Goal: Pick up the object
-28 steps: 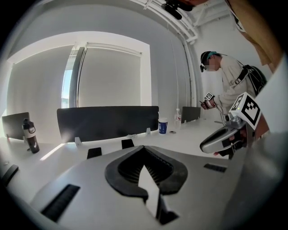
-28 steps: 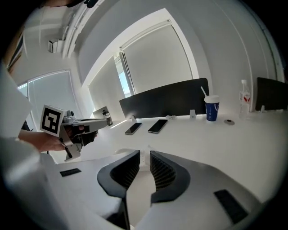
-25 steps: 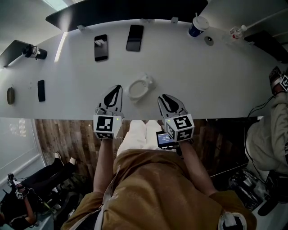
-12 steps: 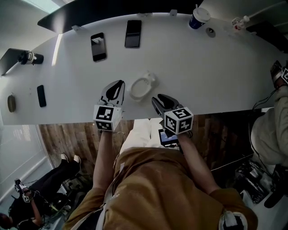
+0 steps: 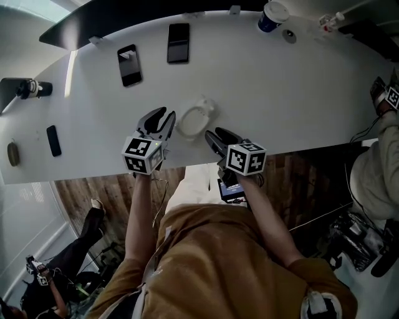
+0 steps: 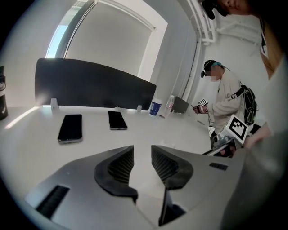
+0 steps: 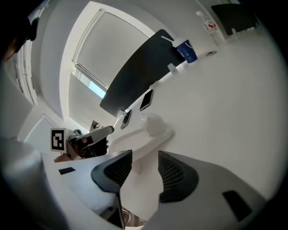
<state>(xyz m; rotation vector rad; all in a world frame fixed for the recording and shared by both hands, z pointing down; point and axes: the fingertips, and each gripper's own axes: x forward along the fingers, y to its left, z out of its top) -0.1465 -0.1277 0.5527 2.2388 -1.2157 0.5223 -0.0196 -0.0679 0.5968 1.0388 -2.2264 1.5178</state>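
The white dish-shaped object (image 5: 195, 118) with a round knob lies near the table's front edge. My left gripper (image 5: 160, 118) hovers just to its left, jaws apart and just opening, with only bare table between them in the left gripper view (image 6: 142, 152). My right gripper (image 5: 215, 137) sits at the object's lower right, also open and just opening. In the right gripper view (image 7: 145, 157) the object (image 7: 146, 132) lies straight ahead, just beyond the pads (image 7: 173, 170), which do not press on it.
Two dark phones (image 5: 129, 64) (image 5: 178, 43) lie further back on the white table (image 5: 299, 93), near a dark partition (image 6: 90, 87). A blue cup (image 5: 271, 16) stands at the far right. A small black item (image 5: 54, 141) lies at the left. Another person (image 5: 377, 174) stands to the right.
Both grippers have come down toward the table and closer to the white object. The left jaws, shut before, now stand apart. The right gripper has rolled and its jaws have widened.
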